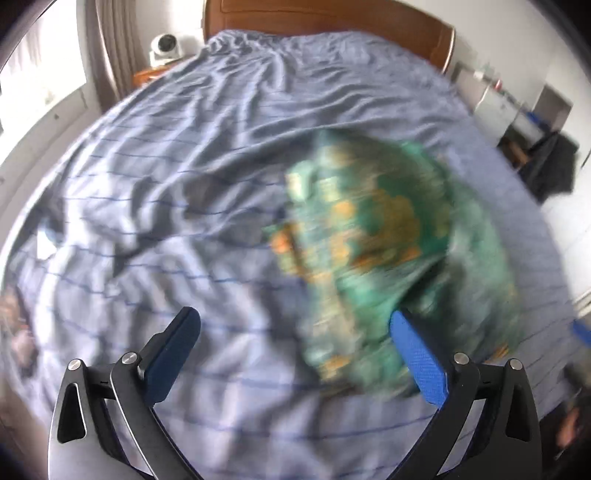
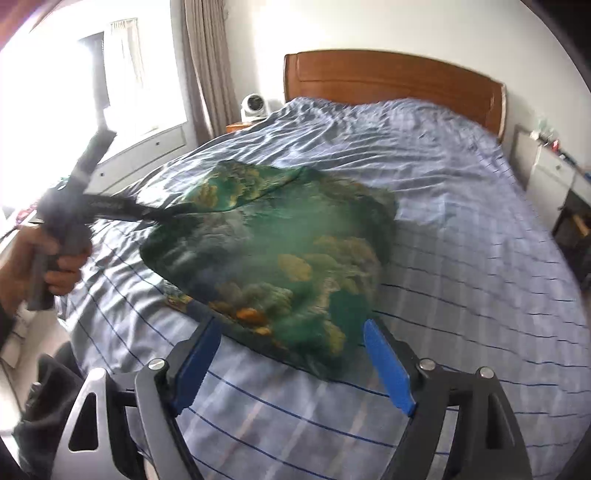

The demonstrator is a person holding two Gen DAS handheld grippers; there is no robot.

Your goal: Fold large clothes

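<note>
- Left gripper, through its own wrist camera, shows me both blue-padded fingers spread wide with nothing between them; only the bedsheet lies in the gap.
- In that view the green and orange patterned garment lies right of centre on the blue striped bedsheet, heavily blurred, its near edge just behind my right-hand finger.
- Far off I see the wooden headboard, and at far left a small white fan beside the curtain.
- A white cabinet stands at far right, past the bed's edge.
- Right gripper, through its wrist camera, likewise has its fingers wide apart and grips nothing.
- The garment sits mid-bed just beyond the fingertips in a rounded heap, its near hem lying between the two fingers' tips.
- At left I see the person's hand on the handle of the left gripper, whose dark tips reach the garment's left edge; blur keeps me from telling whether they touch the cloth.
- Beyond are the headboard, fan, curtain and a bright window at far left.
</note>
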